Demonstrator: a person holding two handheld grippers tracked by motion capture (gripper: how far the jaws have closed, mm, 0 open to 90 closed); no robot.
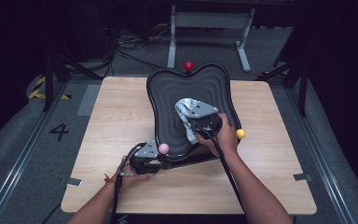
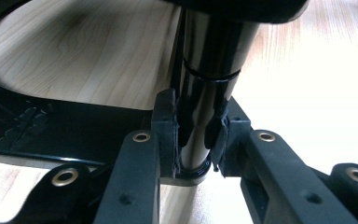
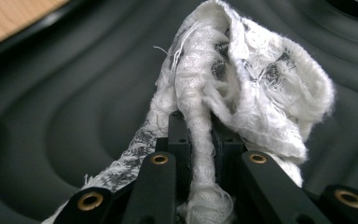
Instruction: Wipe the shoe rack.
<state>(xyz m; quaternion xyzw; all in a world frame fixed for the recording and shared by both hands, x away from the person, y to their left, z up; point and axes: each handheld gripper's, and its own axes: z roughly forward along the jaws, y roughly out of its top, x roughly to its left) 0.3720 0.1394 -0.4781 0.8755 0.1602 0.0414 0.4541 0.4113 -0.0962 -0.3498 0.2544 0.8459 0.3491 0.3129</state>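
A black, ridged, heart-shaped panel (image 1: 200,86) stands tilted on the wooden table (image 1: 116,116), with a red ball (image 1: 189,66), a yellow ball (image 1: 240,133) and a pink ball (image 1: 163,148) at its edges. My right gripper (image 1: 188,115) presses a crumpled white cloth (image 1: 184,107) against the panel's face. In the right gripper view the jaws (image 3: 200,135) are shut on a twisted fold of the cloth (image 3: 242,70) over the ridged surface (image 3: 51,116). My left gripper (image 1: 158,161) sits at the panel's lower left. Its jaws (image 2: 196,126) are shut on a glossy black post (image 2: 209,51) of the panel's stand.
The black base frame (image 2: 51,126) of the stand lies on the table beside the post. Bare tabletop spreads to the left and right of the panel. A grey metal frame (image 1: 209,21) and cables (image 1: 121,46) stand on the floor beyond the table's far edge.
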